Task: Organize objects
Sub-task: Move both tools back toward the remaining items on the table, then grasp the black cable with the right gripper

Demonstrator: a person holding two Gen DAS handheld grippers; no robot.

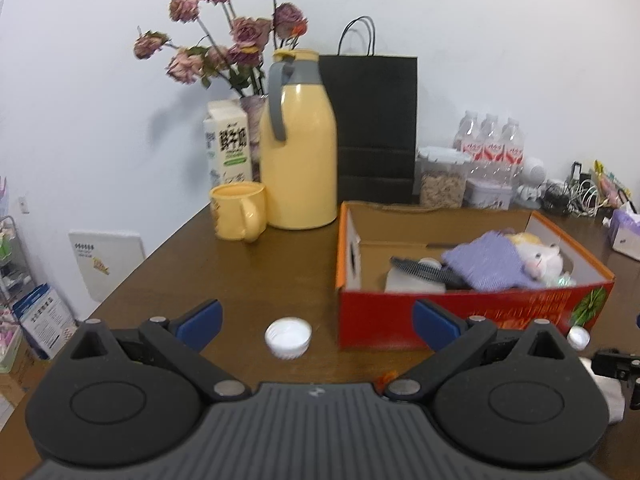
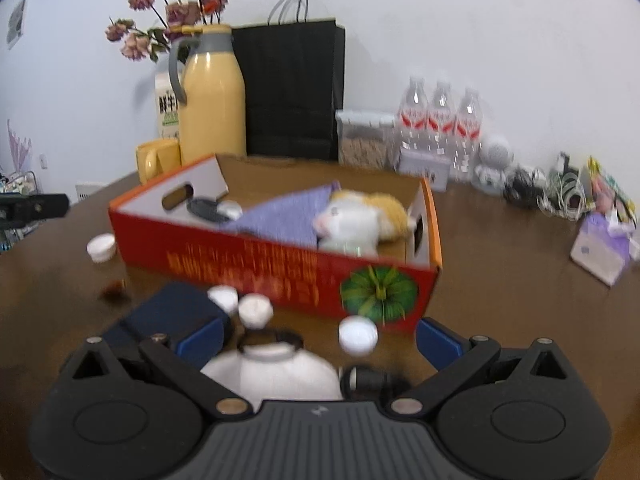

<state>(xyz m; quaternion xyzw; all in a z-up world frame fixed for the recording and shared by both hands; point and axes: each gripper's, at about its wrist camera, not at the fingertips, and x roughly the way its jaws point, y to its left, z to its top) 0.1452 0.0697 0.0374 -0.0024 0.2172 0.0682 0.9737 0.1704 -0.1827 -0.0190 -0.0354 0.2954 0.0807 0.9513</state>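
With both the left gripper [image 1: 316,318] and right gripper [image 2: 320,336] spread wide and empty, the white cap [image 1: 288,338] just left of the box [image 1: 460,320] may skid away, though blur hides its footing.

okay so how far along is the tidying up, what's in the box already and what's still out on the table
Done: the red box already holds a purple cloth, a plush toy and a dark comb. In hand: nothing; the left gripper and right gripper are both open. Left: white caps and a navy case on the table.
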